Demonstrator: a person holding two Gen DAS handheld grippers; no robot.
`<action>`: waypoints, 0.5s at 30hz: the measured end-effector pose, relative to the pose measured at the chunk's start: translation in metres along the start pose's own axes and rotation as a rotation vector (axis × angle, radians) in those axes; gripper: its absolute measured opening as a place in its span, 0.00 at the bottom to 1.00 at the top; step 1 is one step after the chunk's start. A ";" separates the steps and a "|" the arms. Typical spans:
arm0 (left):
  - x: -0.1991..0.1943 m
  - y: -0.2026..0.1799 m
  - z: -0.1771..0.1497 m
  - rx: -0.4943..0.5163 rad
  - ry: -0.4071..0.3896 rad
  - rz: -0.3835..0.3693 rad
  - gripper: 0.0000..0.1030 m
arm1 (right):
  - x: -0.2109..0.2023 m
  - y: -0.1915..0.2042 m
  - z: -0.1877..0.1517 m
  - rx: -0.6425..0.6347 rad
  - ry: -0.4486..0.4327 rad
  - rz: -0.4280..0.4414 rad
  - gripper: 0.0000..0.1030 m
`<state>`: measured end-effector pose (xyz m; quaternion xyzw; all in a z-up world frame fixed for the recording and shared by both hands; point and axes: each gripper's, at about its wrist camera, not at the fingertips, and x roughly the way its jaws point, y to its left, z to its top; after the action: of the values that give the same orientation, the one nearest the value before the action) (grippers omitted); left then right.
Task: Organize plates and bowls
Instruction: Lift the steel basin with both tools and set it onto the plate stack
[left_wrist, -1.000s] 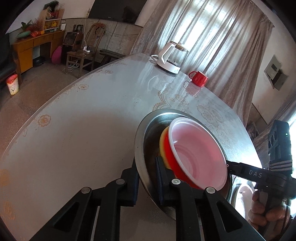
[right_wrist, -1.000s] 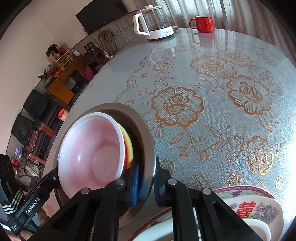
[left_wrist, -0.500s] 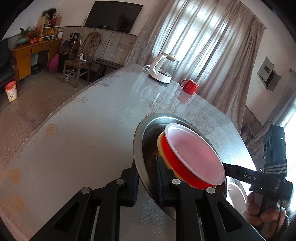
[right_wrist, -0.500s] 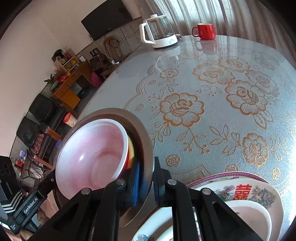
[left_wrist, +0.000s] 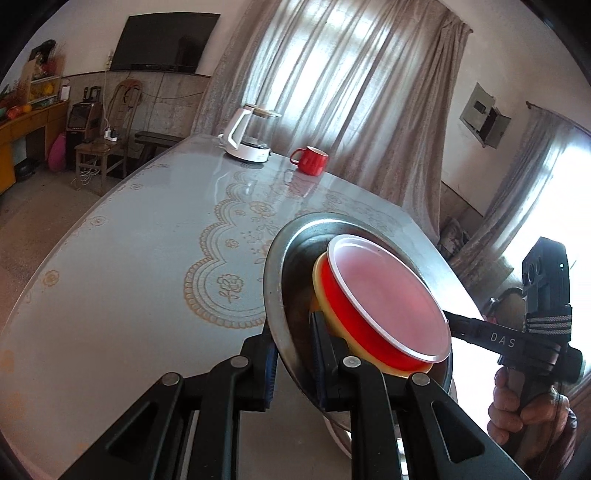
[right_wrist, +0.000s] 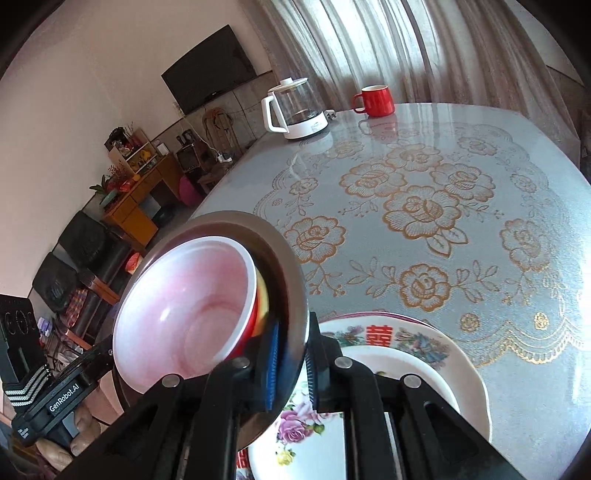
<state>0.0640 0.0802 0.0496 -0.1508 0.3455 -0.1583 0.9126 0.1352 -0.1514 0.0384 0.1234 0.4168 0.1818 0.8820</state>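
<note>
Steel plate (left_wrist: 280, 273) – red bowl (left_wrist: 384, 306) nested inside.

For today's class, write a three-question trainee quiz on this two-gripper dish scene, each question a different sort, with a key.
1. True or false: both the left gripper and the right gripper are clamped on the rim of the metal plate.
2. Multiple choice: what sits directly under the red bowl on that plate? A) a yellow bowl B) a red mug C) a kettle
3. Fill in: on the table, below the lifted metal plate, lies a ______ plate with a white dish on it.

Key: 1 true; 2 A; 3 floral
</note>
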 end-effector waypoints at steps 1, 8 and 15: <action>0.001 -0.005 -0.001 0.008 0.009 -0.012 0.17 | -0.007 -0.004 -0.002 0.002 -0.008 -0.007 0.11; 0.011 -0.041 -0.014 0.087 0.068 -0.070 0.18 | -0.044 -0.029 -0.023 0.023 -0.034 -0.074 0.11; 0.022 -0.060 -0.031 0.130 0.136 -0.108 0.18 | -0.064 -0.052 -0.045 0.070 -0.037 -0.119 0.12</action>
<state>0.0475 0.0123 0.0381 -0.0985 0.3869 -0.2393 0.8850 0.0738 -0.2227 0.0354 0.1324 0.4131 0.1121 0.8940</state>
